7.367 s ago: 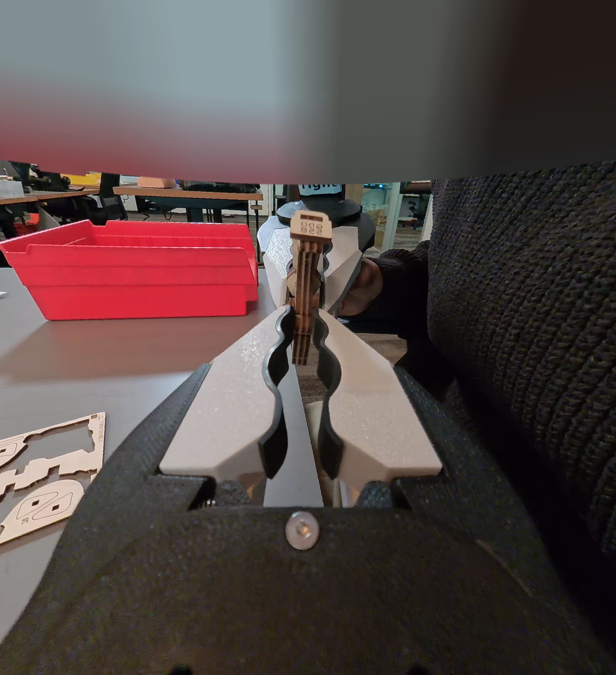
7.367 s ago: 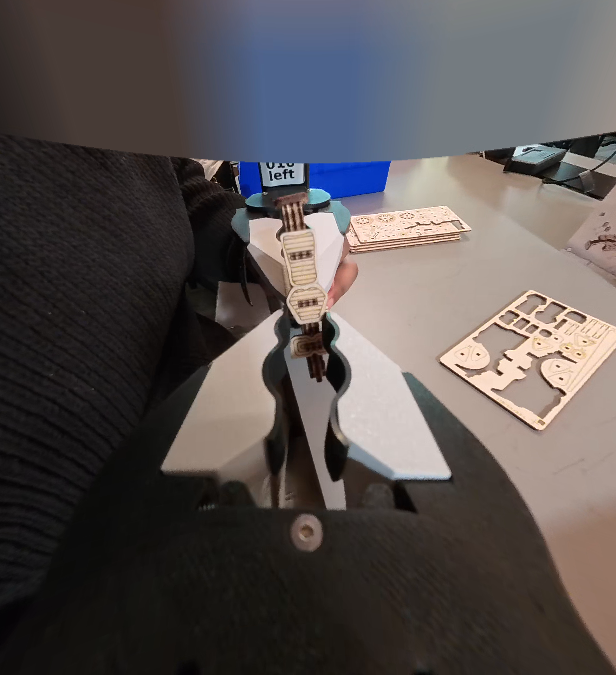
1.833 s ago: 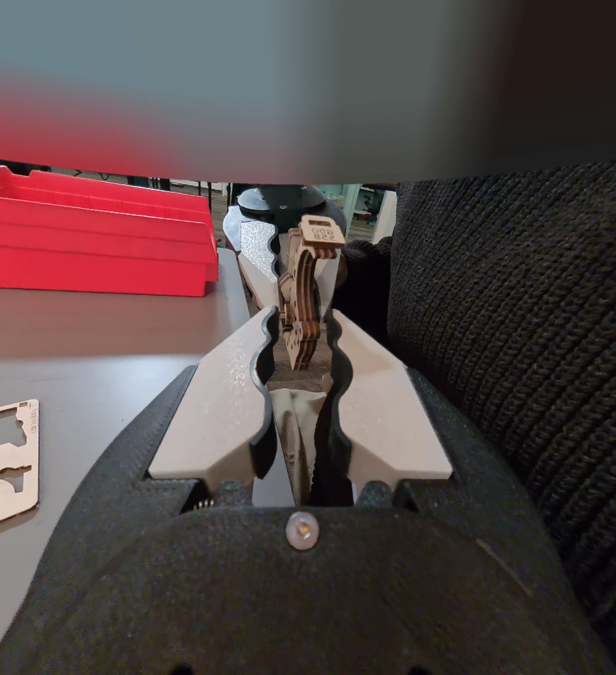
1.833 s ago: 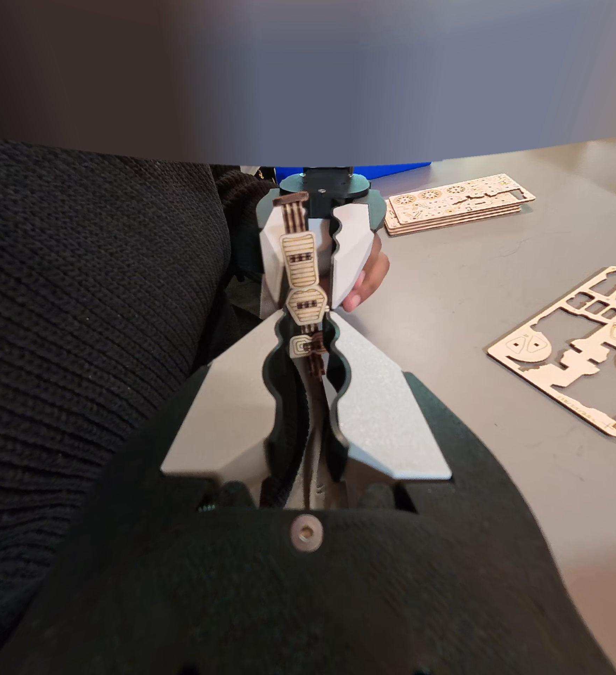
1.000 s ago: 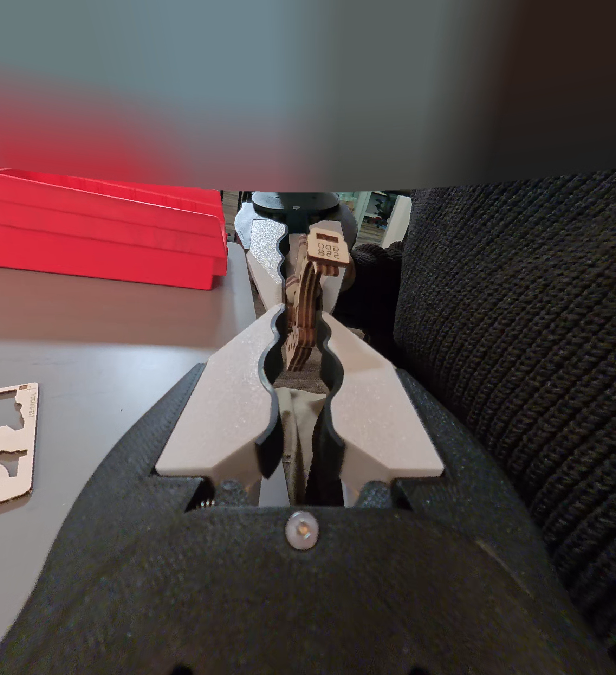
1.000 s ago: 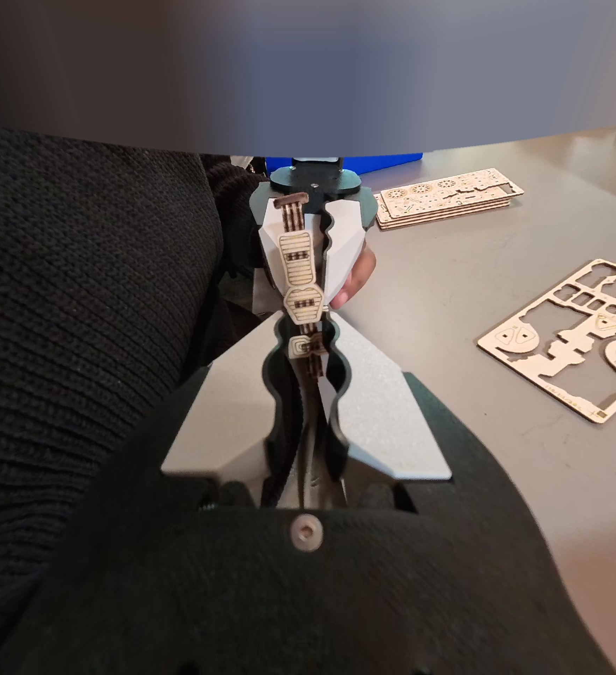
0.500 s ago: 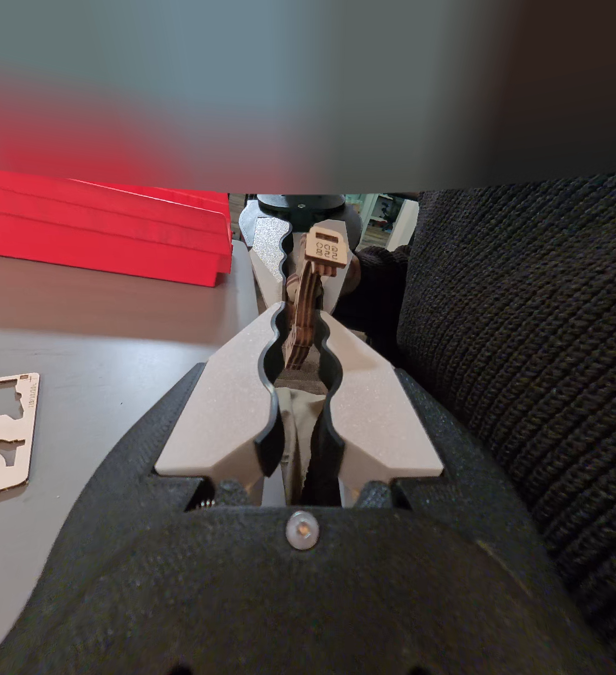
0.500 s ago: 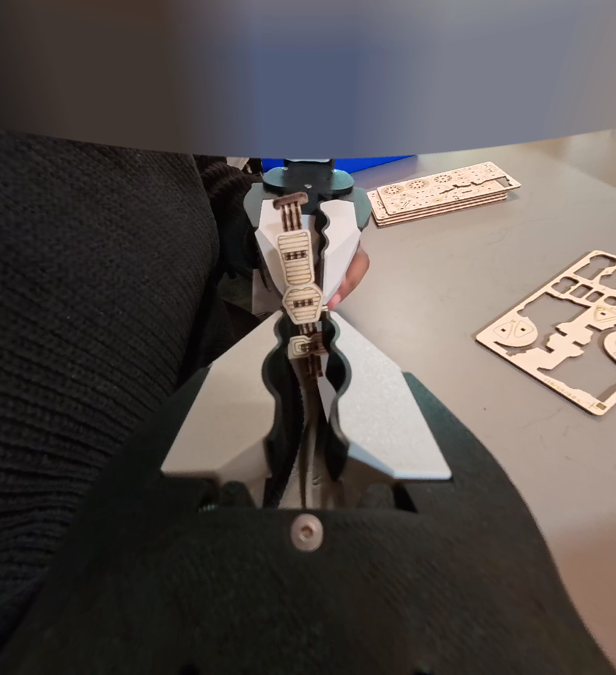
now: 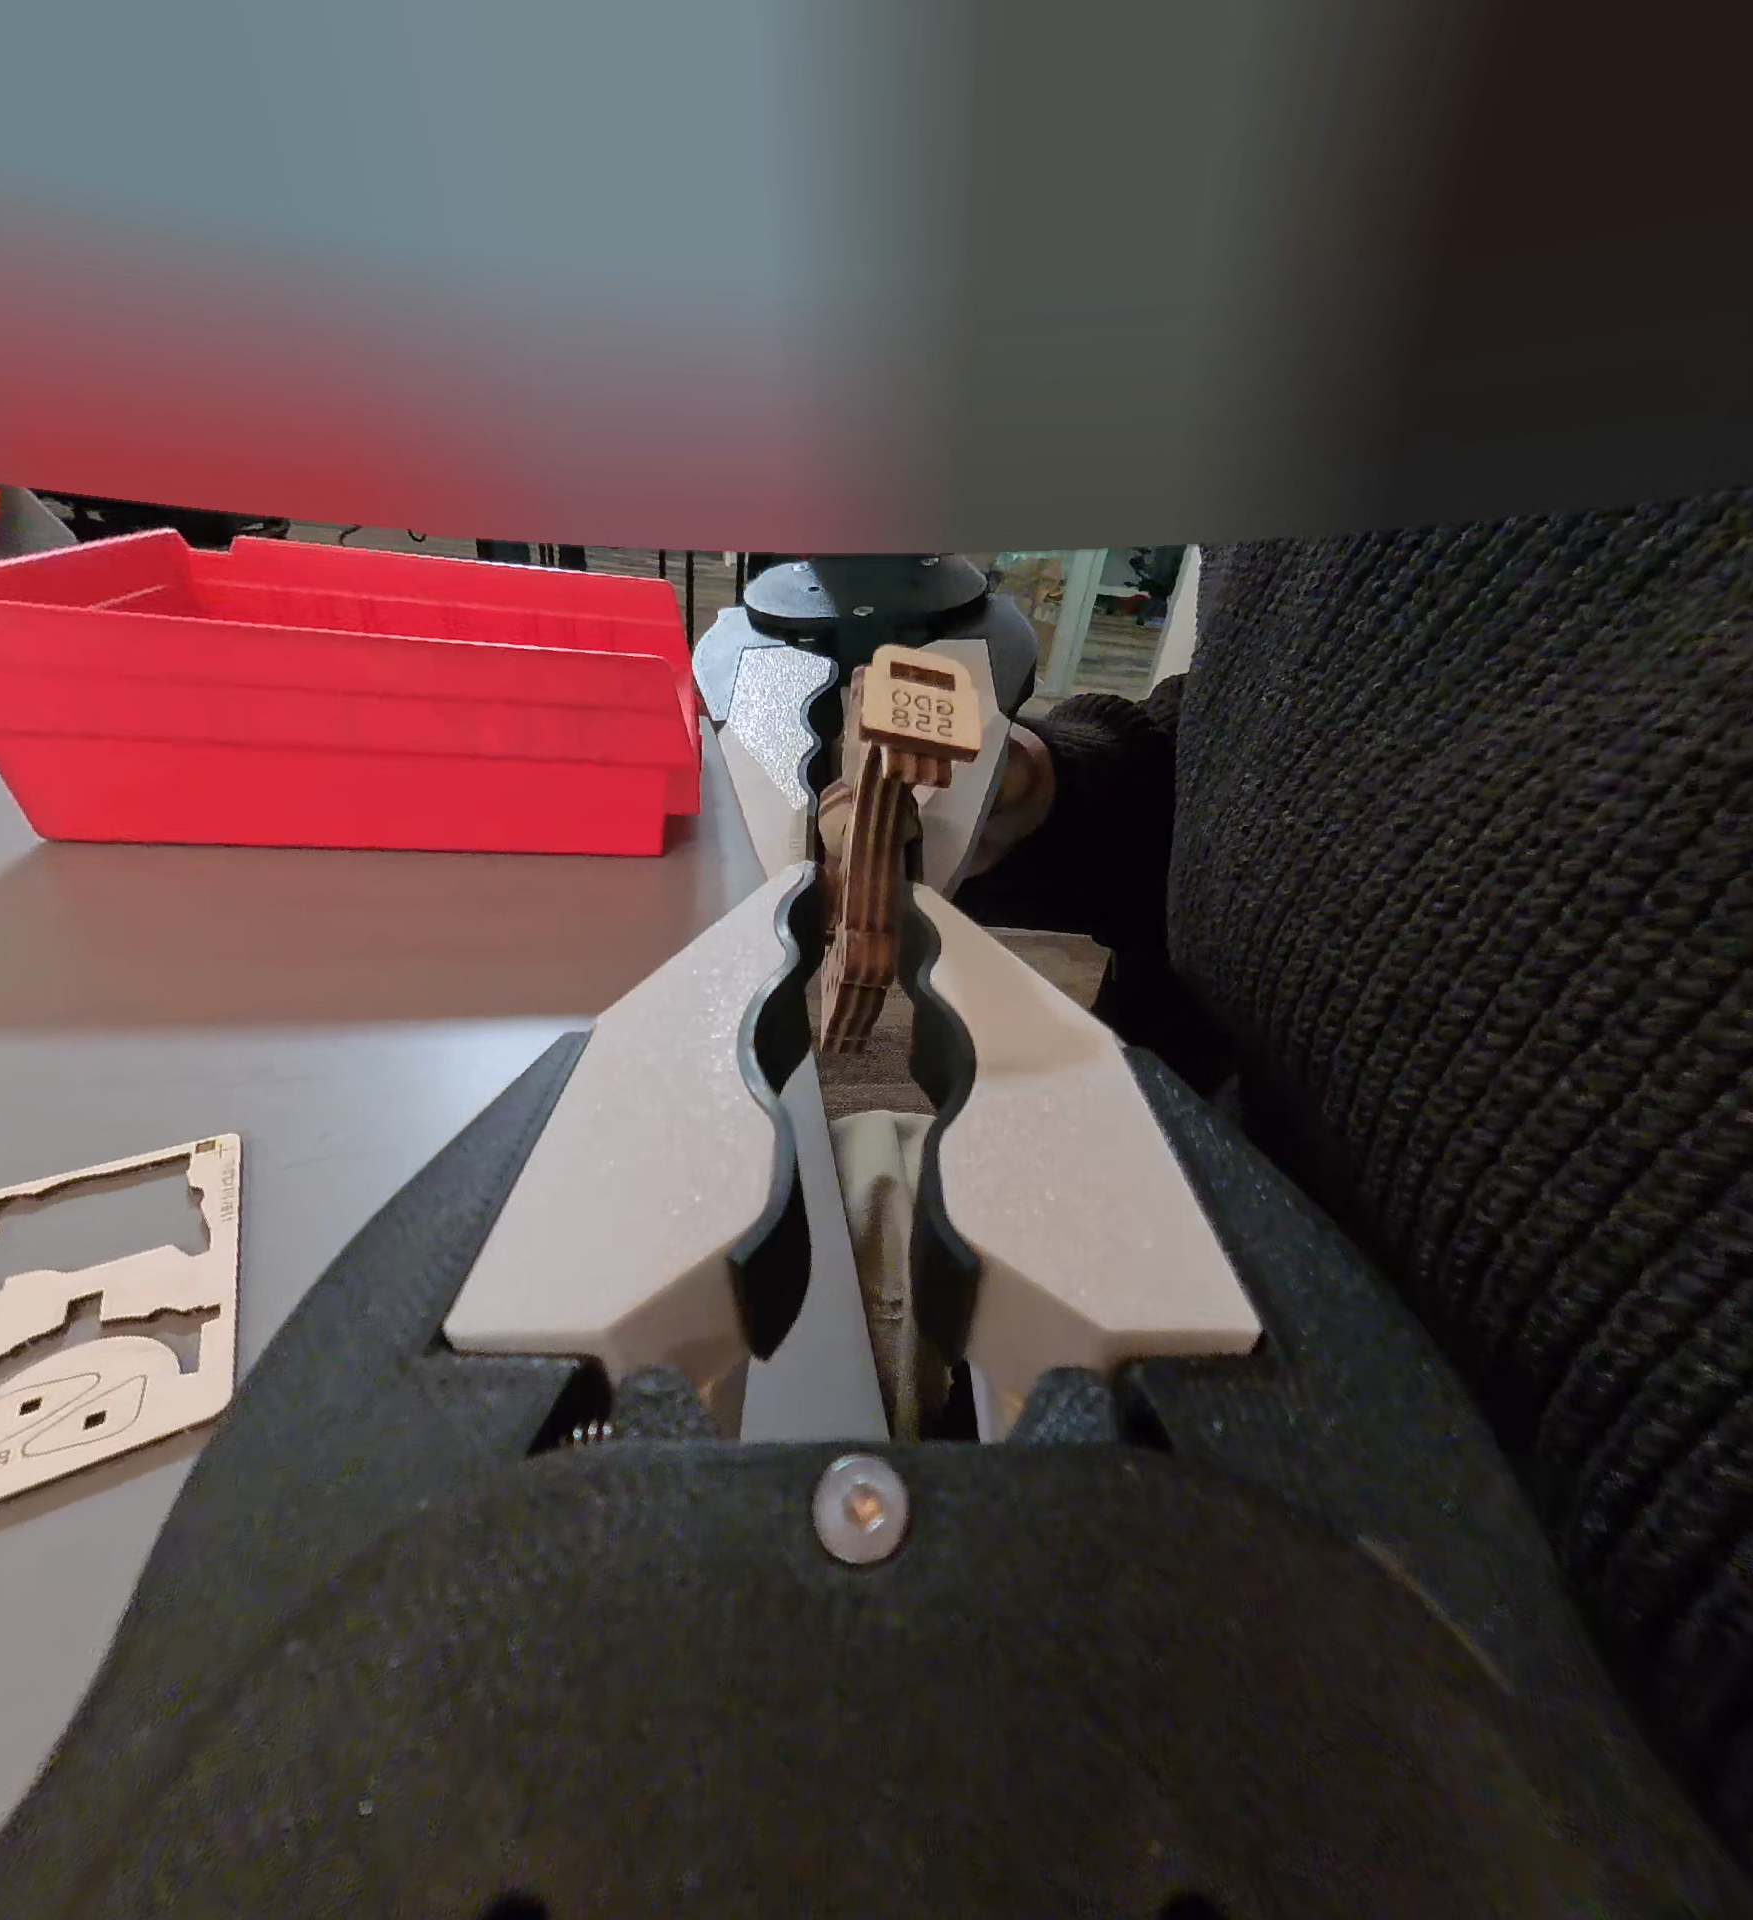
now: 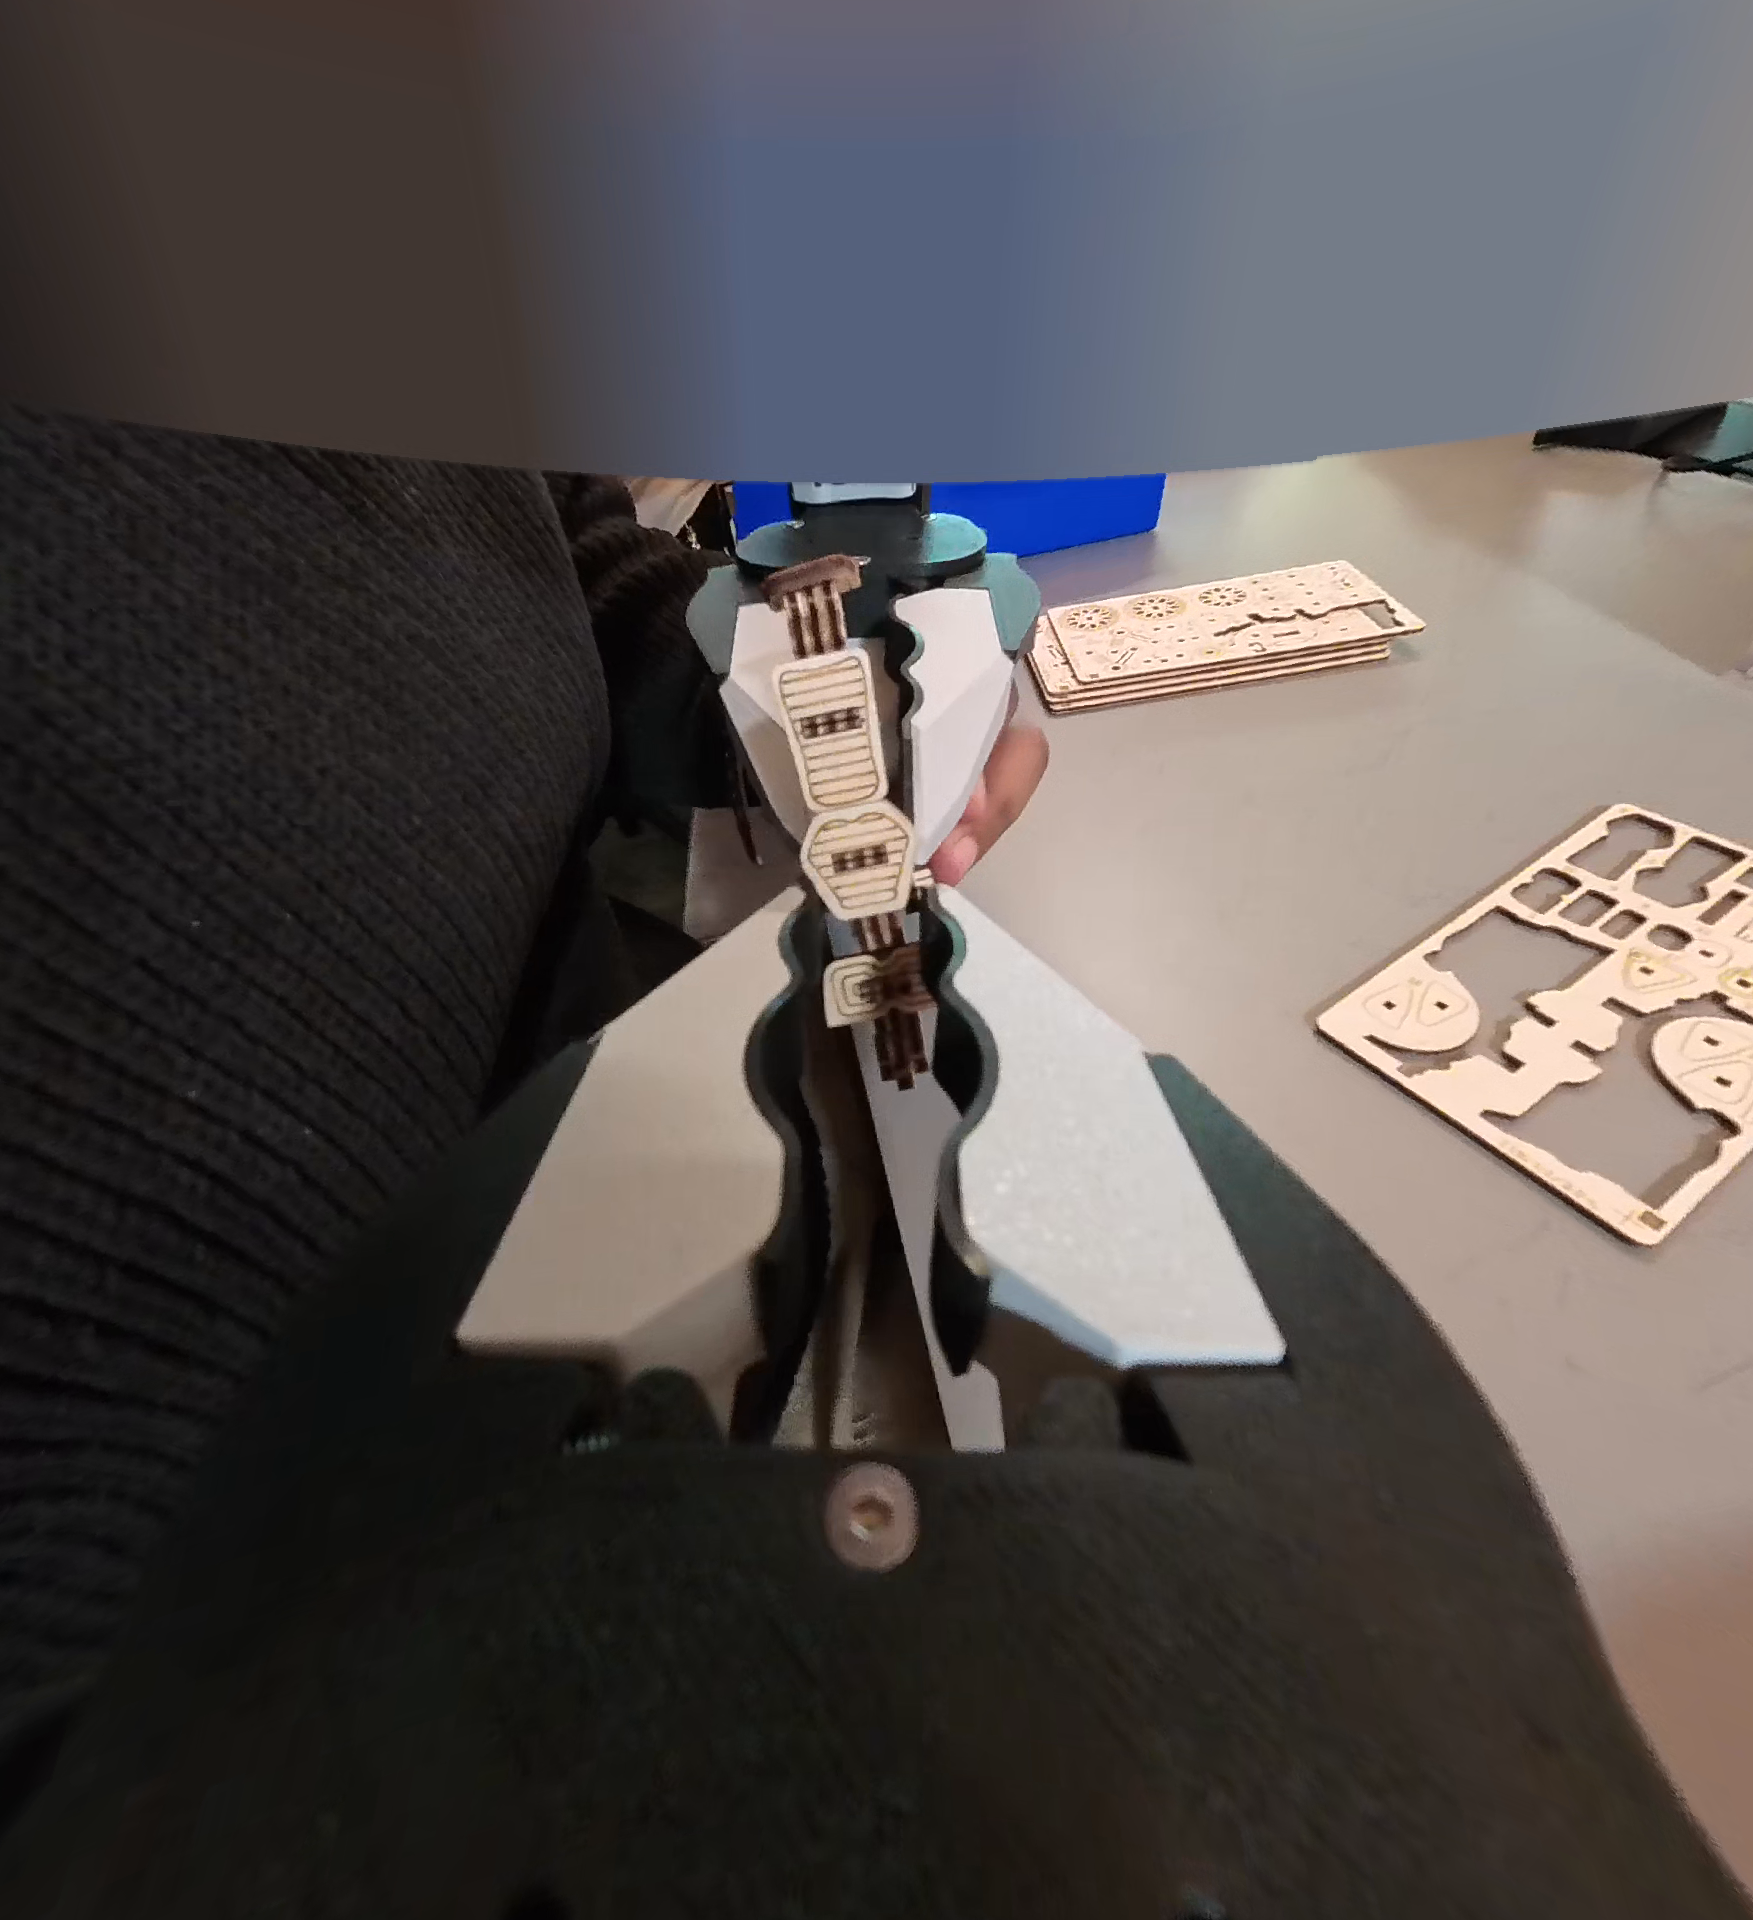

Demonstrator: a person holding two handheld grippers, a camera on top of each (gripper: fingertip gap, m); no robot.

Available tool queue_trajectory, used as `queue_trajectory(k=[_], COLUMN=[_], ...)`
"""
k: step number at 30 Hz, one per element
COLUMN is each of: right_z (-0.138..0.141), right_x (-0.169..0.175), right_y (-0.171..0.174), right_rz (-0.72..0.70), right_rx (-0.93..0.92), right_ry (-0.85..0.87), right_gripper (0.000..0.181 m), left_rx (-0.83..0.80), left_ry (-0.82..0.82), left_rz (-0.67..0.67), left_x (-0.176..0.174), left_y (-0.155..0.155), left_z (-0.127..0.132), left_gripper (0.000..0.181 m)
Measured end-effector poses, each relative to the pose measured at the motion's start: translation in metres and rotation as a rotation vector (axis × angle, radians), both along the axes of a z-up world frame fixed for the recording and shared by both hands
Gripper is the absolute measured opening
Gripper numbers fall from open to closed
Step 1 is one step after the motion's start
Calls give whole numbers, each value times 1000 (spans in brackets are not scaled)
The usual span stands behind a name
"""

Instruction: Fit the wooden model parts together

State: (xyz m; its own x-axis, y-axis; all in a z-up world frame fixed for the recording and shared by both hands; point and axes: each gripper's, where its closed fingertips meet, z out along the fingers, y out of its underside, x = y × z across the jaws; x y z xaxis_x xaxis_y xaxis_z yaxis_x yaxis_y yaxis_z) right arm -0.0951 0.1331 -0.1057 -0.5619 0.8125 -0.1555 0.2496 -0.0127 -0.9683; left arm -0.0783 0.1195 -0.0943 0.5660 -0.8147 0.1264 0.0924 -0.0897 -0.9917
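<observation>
Left claw: closed on the near end of the wooden model, held in the air between both claws.
Right claw: clamped on the model's opposite end.
Risk: twisting or pulling the claws against each other could have snapped the thin layered strips or popped a joint.
Table: punched-out sheet lay to the right, a stack of sheets farther off.
Bin: red, far left.

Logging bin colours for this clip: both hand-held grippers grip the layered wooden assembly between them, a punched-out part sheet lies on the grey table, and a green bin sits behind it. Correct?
Not quite: the bin is red, not green, as the left wrist view shows. The rest holds: the left hand-held gripper and the right hand-held gripper both grip the layered wooden assembly, and a punched-out part sheet lies on the grey table.
</observation>
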Motion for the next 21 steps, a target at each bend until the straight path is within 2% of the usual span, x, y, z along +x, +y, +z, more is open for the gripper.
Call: queue_trajectory(k=[11,21], right_z=[1,-3], right_x=[1,4], right_y=[-2,-3], right_rz=[10,6], right_rx=[-3,66], right_ry=[0,-28], right_gripper=[18,17], left_rx=[21,-13], left_ry=[-11,-29], left_rz=[-5,-30], left_x=[2,4], left_y=[-3,-5], left_z=[2,-2], left_gripper=[11,11])
